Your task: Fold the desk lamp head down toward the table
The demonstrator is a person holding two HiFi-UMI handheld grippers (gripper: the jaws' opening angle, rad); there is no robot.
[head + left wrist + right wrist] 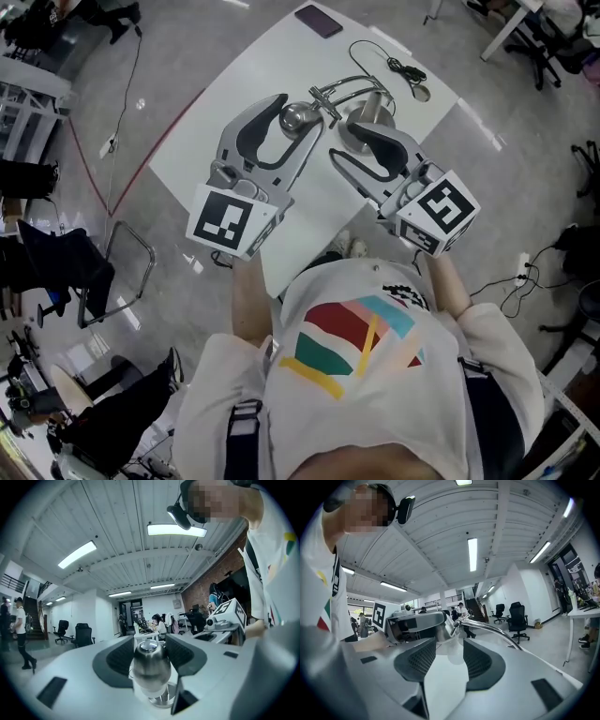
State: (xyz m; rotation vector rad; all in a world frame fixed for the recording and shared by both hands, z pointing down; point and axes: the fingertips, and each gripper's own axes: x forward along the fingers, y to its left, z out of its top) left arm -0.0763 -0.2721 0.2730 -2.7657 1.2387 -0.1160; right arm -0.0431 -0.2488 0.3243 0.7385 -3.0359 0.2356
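On the white table (234,103) stands a chrome desk lamp. Its rounded head (300,117) lies between the jaws of my left gripper (298,118), and both pads touch its sides. In the left gripper view the shiny head (151,660) fills the gap of that gripper (151,654). Behind the head rise the jointed lamp arm (339,92) and the round base (370,111). My right gripper (342,142) is open just right of the head, by the base, with only table between its jaws. From the right gripper (450,653) I see the arm (487,627) ahead.
A black cable with a plug (405,67) lies at the table's far right. A dark flat object (319,21) rests at the far corner. The near table edge (267,281) is close to the person's body. Office chairs (84,272) stand on the floor at left.
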